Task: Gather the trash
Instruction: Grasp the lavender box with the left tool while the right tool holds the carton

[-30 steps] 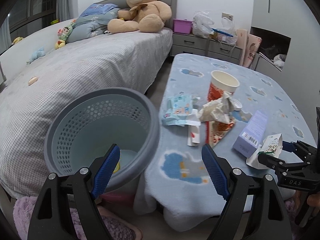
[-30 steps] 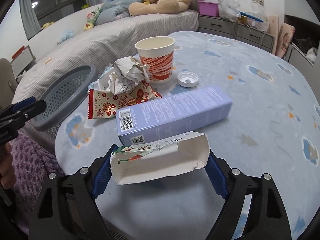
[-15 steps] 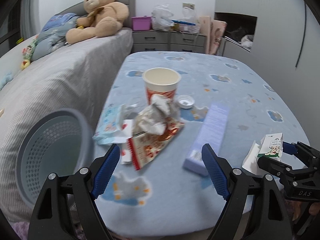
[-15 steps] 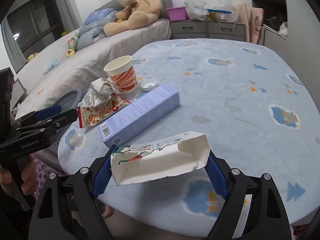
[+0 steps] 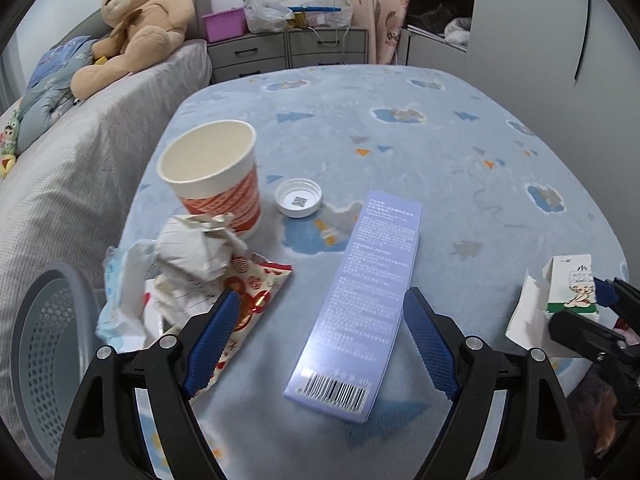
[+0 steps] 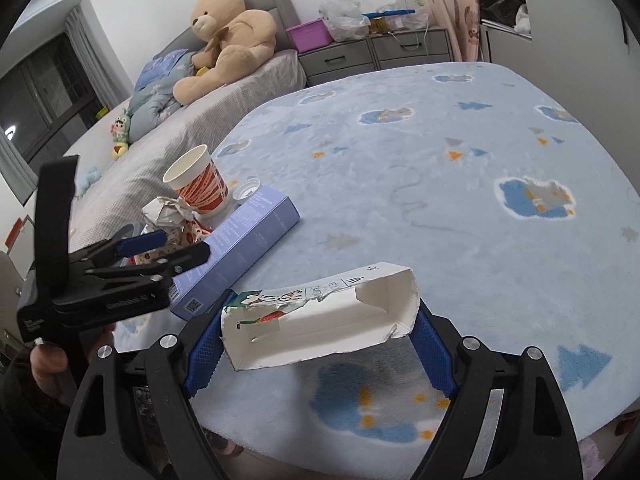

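My left gripper is open and empty, its fingers on either side of the near end of a long purple box lying on the blue table cover. Left of it lie crumpled paper, a red snack wrapper, a paper cup and a white lid. My right gripper is shut on a torn white carton, held above the table's near edge. The carton also shows in the left wrist view.
A grey mesh waste basket stands at the left, between the table and the bed. A teddy bear sits on the bed. Drawers with bags stand at the back.
My left gripper has swung right from over the basket to over the table, and now straddles the purple box. My right gripper has lifted the carton and drawn back.
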{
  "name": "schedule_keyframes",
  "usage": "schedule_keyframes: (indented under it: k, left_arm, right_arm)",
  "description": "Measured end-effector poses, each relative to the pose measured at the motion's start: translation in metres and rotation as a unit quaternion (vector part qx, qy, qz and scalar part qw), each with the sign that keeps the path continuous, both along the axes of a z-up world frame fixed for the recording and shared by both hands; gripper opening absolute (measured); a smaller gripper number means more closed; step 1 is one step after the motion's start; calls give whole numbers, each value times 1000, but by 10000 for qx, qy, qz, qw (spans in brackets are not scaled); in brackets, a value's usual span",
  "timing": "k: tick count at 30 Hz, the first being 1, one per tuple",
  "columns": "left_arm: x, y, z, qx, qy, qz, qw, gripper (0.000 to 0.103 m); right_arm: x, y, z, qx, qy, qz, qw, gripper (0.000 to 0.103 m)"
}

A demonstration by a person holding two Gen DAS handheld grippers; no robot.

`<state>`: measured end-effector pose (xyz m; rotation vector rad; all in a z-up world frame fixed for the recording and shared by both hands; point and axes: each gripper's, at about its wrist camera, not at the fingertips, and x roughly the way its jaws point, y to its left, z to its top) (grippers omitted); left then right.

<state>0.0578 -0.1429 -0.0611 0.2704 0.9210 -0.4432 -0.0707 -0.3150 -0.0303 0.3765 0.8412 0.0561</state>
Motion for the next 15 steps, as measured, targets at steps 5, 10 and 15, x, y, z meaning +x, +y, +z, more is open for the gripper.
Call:
schedule_keyframes:
  k: [5, 10, 15]
  left_arm:
    - [7, -12, -12, 137, 125, -178, 9997, 80]
    - [10, -21, -21, 188, 272, -329, 9989, 63]
    - [9, -26, -25, 123, 347, -415, 9985, 48]
  right_arm:
    - [4, -5, -3, 183, 1, -49, 9998, 81]
    - [5, -8, -3, 255, -16, -65, 9997, 81]
    - [5, -11, -4, 298, 0, -99, 9995, 81]
